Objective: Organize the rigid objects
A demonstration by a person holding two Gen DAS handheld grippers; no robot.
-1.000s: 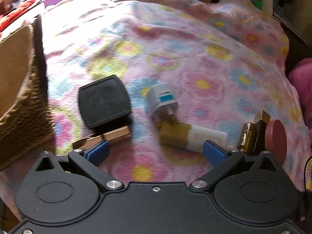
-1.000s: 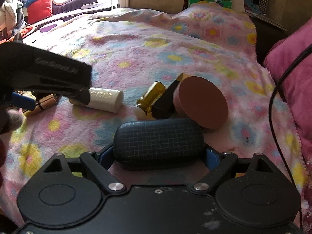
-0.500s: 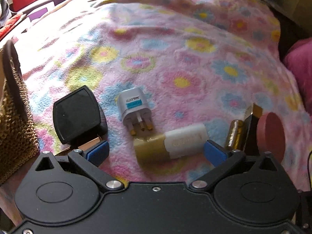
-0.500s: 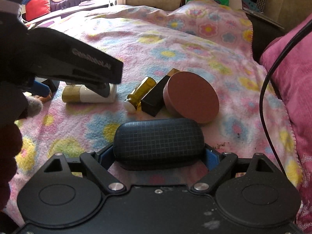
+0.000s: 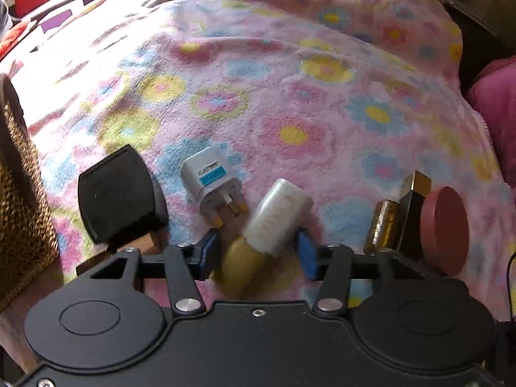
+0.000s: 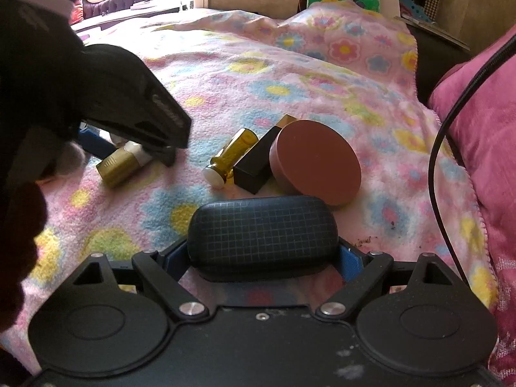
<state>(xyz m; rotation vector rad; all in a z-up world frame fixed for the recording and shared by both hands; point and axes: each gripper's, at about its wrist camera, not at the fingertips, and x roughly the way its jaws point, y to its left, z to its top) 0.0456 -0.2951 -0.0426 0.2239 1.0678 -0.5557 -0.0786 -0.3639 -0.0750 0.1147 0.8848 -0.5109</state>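
left wrist view, left to right: woven basket (image 5: 19, 200) at the far left edge on the floral blanket (image 5: 290, 80); flat black compact (image 5: 117, 196) lying beside it, partly over a tan wooden block (image 5: 146, 245); white travel plug adapter (image 5: 211, 180) next, pins pointing toward the camera; then the gold-and-white tube (image 5: 267, 229), tilted, white end away from camera, gold end near, sitting between the blue pads of the left gripper (image 5: 258, 251); jaws closing on it, left pad looks right at the gold end, right pad close to the white part, frame is blurred so can't confirm firm contact; further right a cluster: amber bottle (image 5: 383, 225) touching a black box with gold end (image 5: 411, 209), which touches a round brown puck (image 5: 446, 229) standing on edge. right wrist view, left to right: the person's dark sleeve (image 6: 19, 193) and the left gripper body cover the left side, tube (image 6: 121, 163) pokes out gold end first under it; amber bottle (image 6: 232, 154), white cap toward camera, black box (image 6: 258, 161) and brown puck (image 6: 316, 161) all touching in a row mid-frame; right gripper (image 6: 262, 258) clamped across the ends of a black grid-textured glasses case (image 6: 262, 232), case held crosswise just above the blanket; black cable (image 6: 451, 122) and pink cushion (image 6: 483, 129) at the far right
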